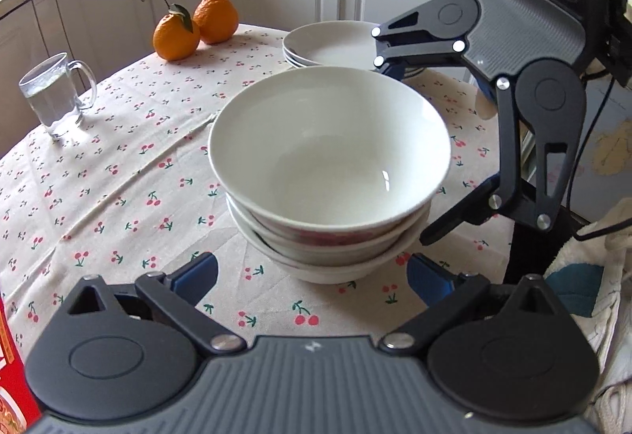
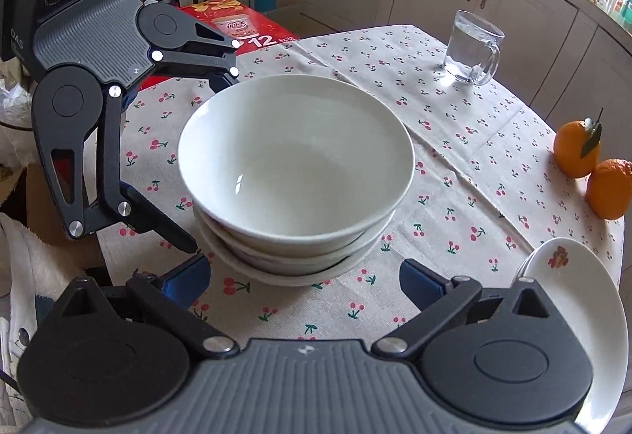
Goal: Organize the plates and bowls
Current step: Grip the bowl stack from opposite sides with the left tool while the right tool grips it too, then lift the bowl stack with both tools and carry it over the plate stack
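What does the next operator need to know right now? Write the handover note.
Left gripper: jaws open, empty, facing the bowl stack.
Right gripper: jaws open, empty, on the opposite side of the same stack.
Bowl stack: white bowls nested mid-table on the cherry tablecloth.
Plate stack: white plates piled near the table edge, beside the right gripper.
Done: bowls and plates each stacked.
Left: nothing obvious; perhaps straighten the slightly uneven bowls.
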`<control>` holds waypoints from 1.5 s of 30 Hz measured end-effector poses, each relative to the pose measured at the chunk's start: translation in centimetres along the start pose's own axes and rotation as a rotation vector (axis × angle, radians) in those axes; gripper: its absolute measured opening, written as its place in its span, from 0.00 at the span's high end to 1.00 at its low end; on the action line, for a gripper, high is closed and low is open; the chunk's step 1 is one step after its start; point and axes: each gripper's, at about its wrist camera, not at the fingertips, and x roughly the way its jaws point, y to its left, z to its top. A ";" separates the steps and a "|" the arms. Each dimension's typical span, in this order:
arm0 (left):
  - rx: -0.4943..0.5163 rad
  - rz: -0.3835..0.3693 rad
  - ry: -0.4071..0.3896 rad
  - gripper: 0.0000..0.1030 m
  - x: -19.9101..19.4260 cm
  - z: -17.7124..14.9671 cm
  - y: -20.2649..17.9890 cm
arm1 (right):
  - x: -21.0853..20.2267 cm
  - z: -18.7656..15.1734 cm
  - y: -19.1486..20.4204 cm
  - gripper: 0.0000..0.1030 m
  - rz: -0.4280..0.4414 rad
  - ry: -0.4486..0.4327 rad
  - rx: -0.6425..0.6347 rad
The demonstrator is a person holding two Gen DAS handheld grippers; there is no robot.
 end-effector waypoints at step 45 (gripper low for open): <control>0.239 -0.196 0.050 0.14 1.4 1.8 1.3 | 1.6 1.5 -0.4 0.12 0.169 0.025 -0.160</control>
